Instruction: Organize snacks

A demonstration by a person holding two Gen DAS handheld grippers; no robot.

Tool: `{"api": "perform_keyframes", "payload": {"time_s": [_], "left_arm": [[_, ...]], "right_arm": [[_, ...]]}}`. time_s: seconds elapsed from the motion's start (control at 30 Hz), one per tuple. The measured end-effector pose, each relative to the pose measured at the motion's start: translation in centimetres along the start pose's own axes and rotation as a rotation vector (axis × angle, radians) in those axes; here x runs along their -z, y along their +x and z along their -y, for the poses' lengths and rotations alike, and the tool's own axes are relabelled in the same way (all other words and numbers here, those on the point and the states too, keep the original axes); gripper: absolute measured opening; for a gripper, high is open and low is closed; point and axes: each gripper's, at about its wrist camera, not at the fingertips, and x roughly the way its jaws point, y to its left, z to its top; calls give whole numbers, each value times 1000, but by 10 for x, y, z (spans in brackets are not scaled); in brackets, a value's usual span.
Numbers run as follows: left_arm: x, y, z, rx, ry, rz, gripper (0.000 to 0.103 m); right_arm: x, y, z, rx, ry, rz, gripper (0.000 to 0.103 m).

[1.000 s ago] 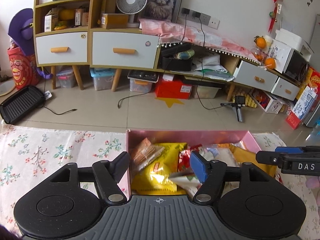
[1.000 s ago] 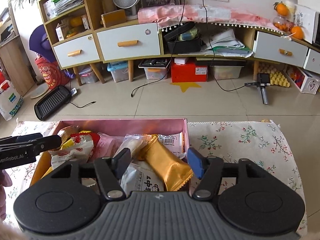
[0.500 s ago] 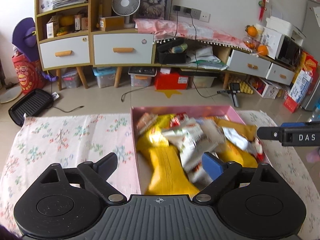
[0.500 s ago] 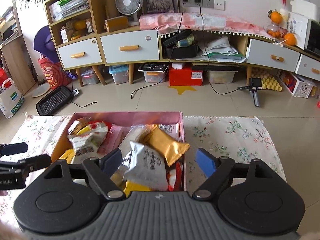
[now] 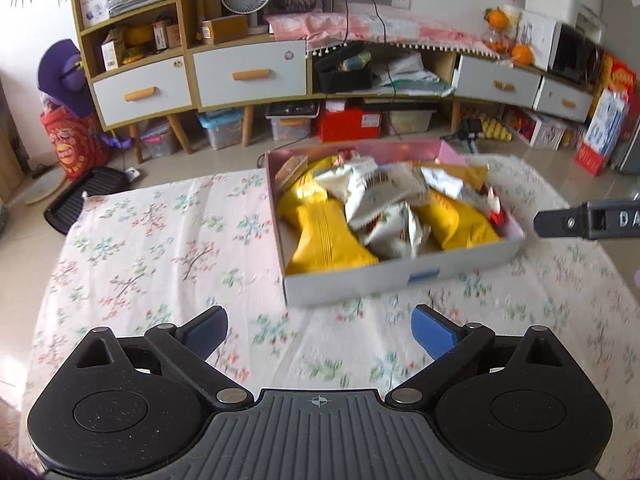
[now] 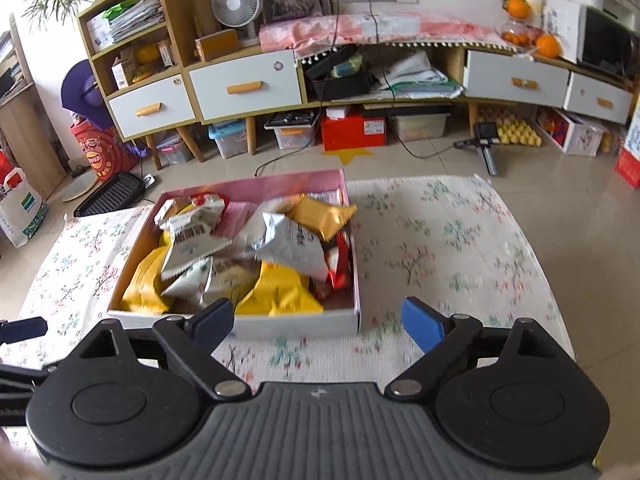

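Observation:
A shallow box with a pink inside and white outer wall sits on the floral tablecloth. It holds several snack packets: yellow bags, silver-white packets and a gold one. My left gripper is open and empty, above the cloth in front of the box's near wall. My right gripper is open and empty, near the box's front right corner. The right gripper's finger shows at the edge of the left wrist view.
The table ends just beyond the box; tiled floor lies behind. A long wooden cabinet with white drawers, a fan, storage bins and a black grill pan stand on the far side. Cloth stretches right of the box.
Both grippers have pulled back and up from over the box, and their jaws have opened wider. The whole box with its packets now lies in front of them.

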Motion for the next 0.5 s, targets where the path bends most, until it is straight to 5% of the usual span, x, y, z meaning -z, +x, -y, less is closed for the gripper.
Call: {"api": "perform_keyframes", "payload": {"time_s": [0.5], "left_arm": [[32,-37,18,-48,-58,-59,103]], "right_arm": [[44,-28,-15,16,29,-63,98]]}}
